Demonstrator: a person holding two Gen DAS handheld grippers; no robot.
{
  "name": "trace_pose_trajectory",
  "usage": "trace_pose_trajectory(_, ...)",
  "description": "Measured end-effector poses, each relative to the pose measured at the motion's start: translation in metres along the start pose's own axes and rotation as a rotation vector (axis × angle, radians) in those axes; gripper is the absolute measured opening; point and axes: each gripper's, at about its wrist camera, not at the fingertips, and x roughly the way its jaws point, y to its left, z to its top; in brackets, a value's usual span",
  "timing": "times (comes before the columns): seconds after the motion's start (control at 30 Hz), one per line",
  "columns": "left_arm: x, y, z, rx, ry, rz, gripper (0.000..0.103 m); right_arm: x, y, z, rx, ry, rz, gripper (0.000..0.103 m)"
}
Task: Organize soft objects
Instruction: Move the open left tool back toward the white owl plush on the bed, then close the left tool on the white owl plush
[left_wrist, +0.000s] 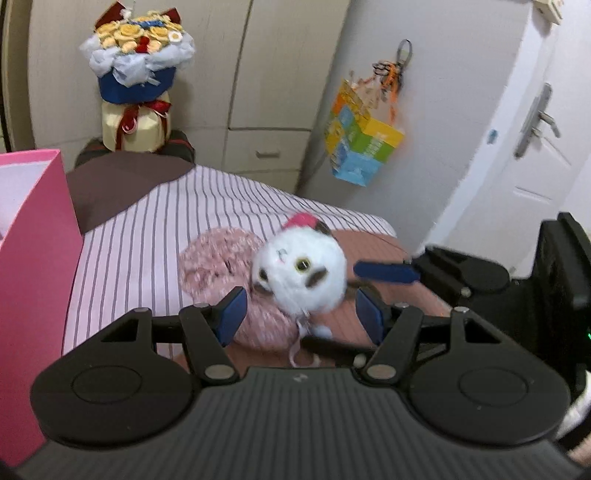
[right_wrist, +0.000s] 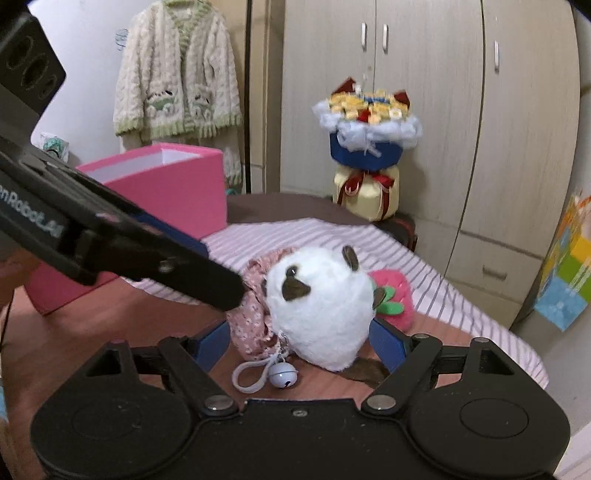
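Observation:
A white plush cat (left_wrist: 299, 273) (right_wrist: 321, 306) with brown patches lies on a reddish-brown surface (right_wrist: 110, 332), leaning on a pink floral fabric pouch (left_wrist: 218, 266) (right_wrist: 251, 317). A pink strawberry plush (right_wrist: 391, 295) sits behind the cat. A small bell (right_wrist: 280, 376) on a white strap lies in front. My left gripper (left_wrist: 301, 314) is open, with the cat and pouch ahead between its blue pads. My right gripper (right_wrist: 299, 343) is open around the cat; its pad (left_wrist: 384, 271) shows to the right of the cat. One left finger (right_wrist: 207, 280) reaches to the pouch.
An open pink box (left_wrist: 33, 258) (right_wrist: 173, 184) stands to the left on the striped cloth (left_wrist: 155, 229). A flower bouquet (right_wrist: 369, 147) stands at the back by the wardrobe. A colourful bag (left_wrist: 362, 140) hangs on the wall, beside a white door (left_wrist: 535, 147).

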Motion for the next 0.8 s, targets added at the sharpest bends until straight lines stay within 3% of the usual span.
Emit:
trace_pose_trajectory(0.37,0.04,0.005,0.003,-0.052,-0.031,0.013,0.061,0.036,-0.015,-0.002,0.102,0.062,0.036,0.085)
trace_pose_trajectory(0.47,0.045,0.006,-0.001,-0.059,-0.023,0.01,0.057,0.038,-0.014,-0.004,0.111,0.067,0.018,0.076)
trace_pose_trajectory(0.53,0.042,0.002,-0.003,-0.038,-0.025,0.012,0.056,0.036,-0.011,-0.005,0.101,0.066,-0.021,0.063)
trace_pose_trajectory(0.8,0.02,-0.022,-0.012,0.069,-0.06,0.036,0.056,0.018,0.005,-0.006,0.107,0.039,-0.085,0.06)
